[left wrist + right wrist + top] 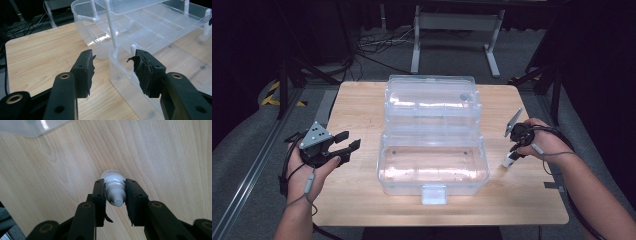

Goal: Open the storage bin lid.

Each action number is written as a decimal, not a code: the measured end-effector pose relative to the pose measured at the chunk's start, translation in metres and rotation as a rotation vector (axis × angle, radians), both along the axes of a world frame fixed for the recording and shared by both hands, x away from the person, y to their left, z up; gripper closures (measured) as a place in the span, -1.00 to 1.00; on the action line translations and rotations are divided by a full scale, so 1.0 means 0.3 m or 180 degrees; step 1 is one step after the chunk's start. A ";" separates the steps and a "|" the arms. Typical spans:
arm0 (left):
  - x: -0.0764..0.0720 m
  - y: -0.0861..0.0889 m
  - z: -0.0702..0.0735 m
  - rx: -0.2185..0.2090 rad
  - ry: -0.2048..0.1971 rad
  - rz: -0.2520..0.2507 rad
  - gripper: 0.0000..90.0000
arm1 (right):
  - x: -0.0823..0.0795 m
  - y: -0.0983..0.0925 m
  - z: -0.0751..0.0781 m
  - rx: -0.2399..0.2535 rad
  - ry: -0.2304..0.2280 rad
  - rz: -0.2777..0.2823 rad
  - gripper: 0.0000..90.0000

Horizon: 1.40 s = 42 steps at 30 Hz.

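Small white bottle (pixel 113 187) — pinched between the two black jaws of the right gripper (pixel 114 195). Both pads press its sides near the capped end, which points back toward the gripper's camera; the rounded base points at the wooden table (pixel 162 157). Whether the base touches the wood or hangs just above it cannot be told from the right gripper view. In the high view the bottle (pixel 509 159) is a pale sliver below the right gripper (pixel 515 150), just beside the right end wall of the clear plastic box (pixel 432 172) and apart from it. Any label or print is too small and washed out to read.

The box is the landmark: it stands mid-table, opened, with its tiered tray and lid (pixel 430 95) raised behind the lower tub. Its transparent walls blur together, so the tray partitions are hard to separate in the high view. A latch (pixel 434 194) sits on the front wall.

Left gripper (pixel 343 148) — hovers off the left end of the box, jaws parted about halfway with nothing between them. In the left gripper view its frayed pads (pixel 87 72) frame the box's near corner (pixel 117 72) without touching it; the box's far end is cut off by the frame edge.

Beyond the table, behind the box, the floor is dark; cables (pixel 377 45) and a grey stand (pixel 457 30) are dimly visible.
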State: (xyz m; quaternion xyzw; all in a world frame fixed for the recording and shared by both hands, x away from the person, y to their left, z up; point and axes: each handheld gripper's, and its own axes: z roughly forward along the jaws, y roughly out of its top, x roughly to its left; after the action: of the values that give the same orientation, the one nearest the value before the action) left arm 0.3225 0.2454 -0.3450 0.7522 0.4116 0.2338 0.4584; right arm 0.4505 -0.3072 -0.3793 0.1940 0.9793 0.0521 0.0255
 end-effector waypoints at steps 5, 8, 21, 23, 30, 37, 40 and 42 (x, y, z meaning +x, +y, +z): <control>0.000 0.003 -0.001 -0.0003 0.0011 0.0007 0.11 | -0.010 0.010 0.050 0.0046 -0.0025 0.0034 0.59; 0.000 0.002 0.000 0.0015 0.0005 -0.0008 0.11 | -0.017 0.017 0.075 0.0062 -0.0056 0.0073 0.59; -0.002 0.002 0.003 0.0005 0.0031 -0.0032 0.10 | -0.066 0.063 0.192 0.0118 -0.0141 0.0253 0.59; -0.002 0.001 0.002 0.0004 0.0029 -0.0035 0.10 | -0.076 0.072 0.213 0.0120 -0.0163 0.0287 0.59; -0.002 -0.003 0.003 0.0004 0.0040 -0.0064 0.10 | -0.106 0.108 0.257 0.0117 -0.0196 0.0402 0.59; 0.000 0.000 -0.001 0.0005 0.0070 -0.0036 0.08 | -0.131 0.137 0.308 0.0207 -0.0199 0.0442 0.59; 0.002 0.002 -0.003 0.0007 0.0097 -0.0023 0.07 | -0.143 0.154 0.335 0.0241 -0.0211 0.0470 0.59; 0.001 0.004 -0.002 0.0008 0.0101 -0.0017 0.07 | -0.149 0.167 0.347 0.0230 -0.0216 0.0510 0.59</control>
State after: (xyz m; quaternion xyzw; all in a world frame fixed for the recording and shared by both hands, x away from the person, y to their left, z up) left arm 0.3230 0.2466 -0.3457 0.7575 0.4165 0.2211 0.4516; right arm 0.4058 -0.2571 -0.2752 0.1140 0.9877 0.0958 0.0474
